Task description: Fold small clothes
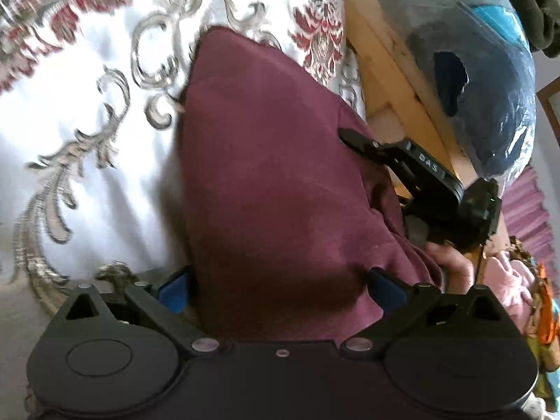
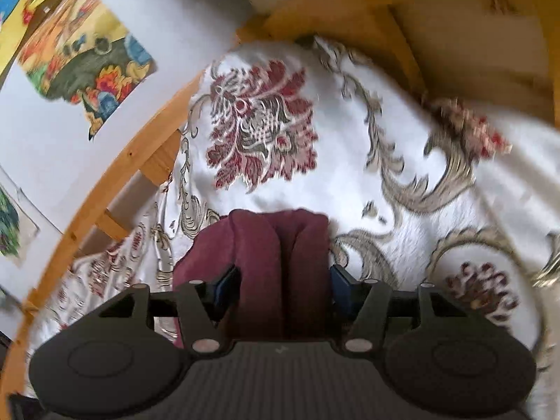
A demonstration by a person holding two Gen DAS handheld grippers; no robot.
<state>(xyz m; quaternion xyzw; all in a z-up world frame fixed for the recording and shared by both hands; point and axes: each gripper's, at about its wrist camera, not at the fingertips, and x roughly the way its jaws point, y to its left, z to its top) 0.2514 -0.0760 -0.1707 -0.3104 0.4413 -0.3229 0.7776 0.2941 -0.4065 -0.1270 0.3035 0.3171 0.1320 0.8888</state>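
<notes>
Garment: a maroon cloth (image 1: pixel 273 182), lying on the white bedspread (image 1: pixel 87 112) with its grey scrolls and red flowers, reaching toward the bed's edge.
Left gripper (image 1: pixel 280 288): low over the near end of the cloth, blue pads (image 1: pixel 173 292) set wide either side of a thick bunch of it; the fabric fills the gap, though I can't tell if the pads are really pressing.
Right gripper (image 2: pixel 285 285): jaws drawn in on a doubled-over roll of the maroon cloth (image 2: pixel 280 245), two lobes bulging up between the pads, so that's a firm pinch.
Right gripper, seen from the left wrist (image 1: pixel 353 138): black fingertip resting at the cloth's far right edge, the person's hand (image 1: pixel 451 262) wrapped round the handle below.
Bed frame: pale wooden rail (image 2: pixel 115 175) curving along the bedspread's side.
Beyond the bed: a blue bundle in clear plastic (image 1: pixel 490 87) and a colourful picture on the wall (image 2: pixel 84 63).
</notes>
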